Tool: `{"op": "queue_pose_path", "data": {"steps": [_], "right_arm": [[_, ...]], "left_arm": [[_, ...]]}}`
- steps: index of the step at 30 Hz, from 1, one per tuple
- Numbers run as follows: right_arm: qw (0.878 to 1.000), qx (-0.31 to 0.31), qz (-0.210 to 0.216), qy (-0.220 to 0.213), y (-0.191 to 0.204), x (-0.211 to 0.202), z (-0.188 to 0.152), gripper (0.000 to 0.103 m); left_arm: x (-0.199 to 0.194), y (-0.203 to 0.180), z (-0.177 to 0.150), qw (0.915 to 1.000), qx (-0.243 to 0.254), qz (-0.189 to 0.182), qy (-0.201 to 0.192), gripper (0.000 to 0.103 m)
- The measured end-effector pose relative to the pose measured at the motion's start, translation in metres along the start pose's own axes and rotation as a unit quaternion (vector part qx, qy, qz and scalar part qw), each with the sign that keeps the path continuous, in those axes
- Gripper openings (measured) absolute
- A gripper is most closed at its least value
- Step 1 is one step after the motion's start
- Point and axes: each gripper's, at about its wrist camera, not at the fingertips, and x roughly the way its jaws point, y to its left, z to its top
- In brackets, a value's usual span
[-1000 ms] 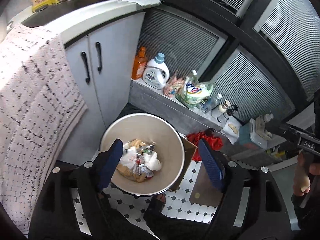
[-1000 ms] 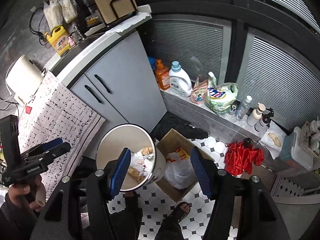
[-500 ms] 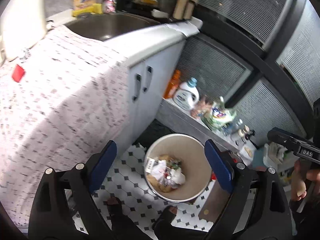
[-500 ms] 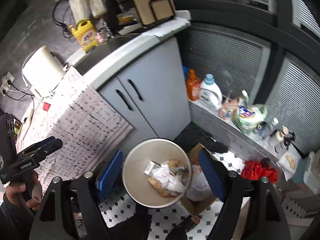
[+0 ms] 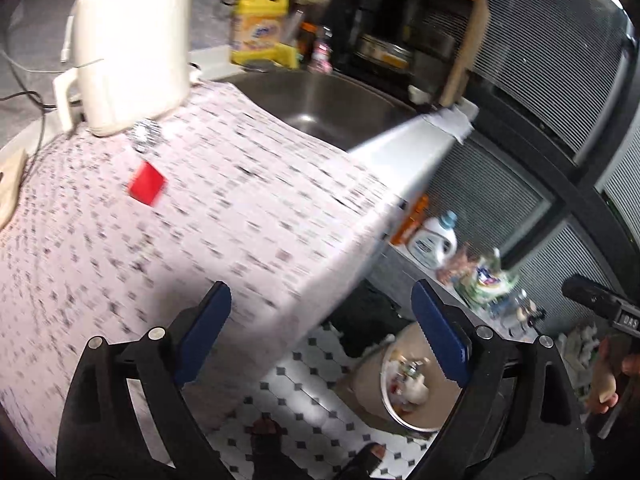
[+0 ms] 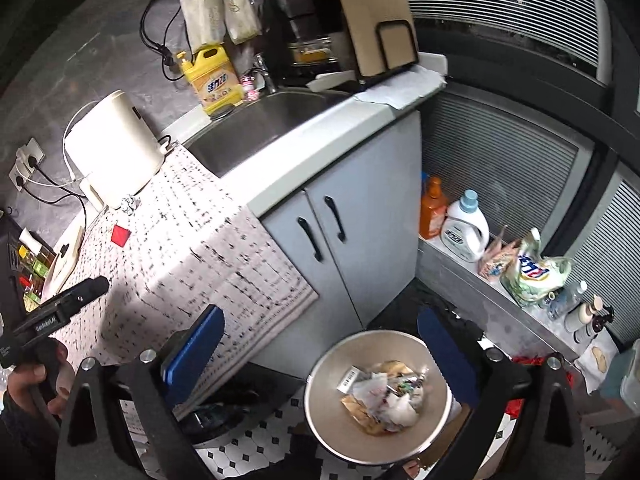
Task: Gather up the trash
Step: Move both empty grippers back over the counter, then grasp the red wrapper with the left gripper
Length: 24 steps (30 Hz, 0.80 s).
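Observation:
A round metal bin (image 6: 360,350) stands on the tiled floor with crumpled paper and wrappers (image 6: 384,396) inside; in the left wrist view the bin (image 5: 366,380) sits low right. A red scrap (image 5: 147,188) (image 6: 121,235) and a crumpled foil ball (image 5: 146,136) (image 6: 129,203) lie on the patterned tablecloth (image 5: 240,220). My left gripper (image 5: 318,294) hangs open and empty over the cloth's edge. My right gripper (image 6: 320,318) is above the bin, its jaws opening with nothing between them.
A white kettle (image 6: 112,152) stands at the cloth's far end beside a steel sink (image 6: 272,120) and a yellow detergent jug (image 6: 212,80). Grey cabinet doors (image 6: 352,240) sit below. Bottles and bags (image 6: 466,232) line a low ledge at right. A person's feet show on the floor.
Both grippers have lifted and swung left, from over the bin toward the cloth-covered counter. Their jaws have widened. The bin now sits lower and to the right in both views.

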Motion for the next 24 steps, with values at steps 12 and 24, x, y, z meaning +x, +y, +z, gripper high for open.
{"op": "queue_pose_path", "data": {"steps": [12, 24], "right_arm": [[1.000, -0.007, -0.008, 0.000, 0.075, 0.038, 0.018, 0.095], [1.000, 0.006, -0.025, -0.007, 0.139, 0.076, 0.029, 0.095]], "left_arm": [[0.019, 0.103, 0.040, 0.9996, -0.024, 0.002, -0.016, 0.071], [0.060, 0.172, 0.071, 0.9995, -0.014, -0.029, 0.003, 0.038]]}}
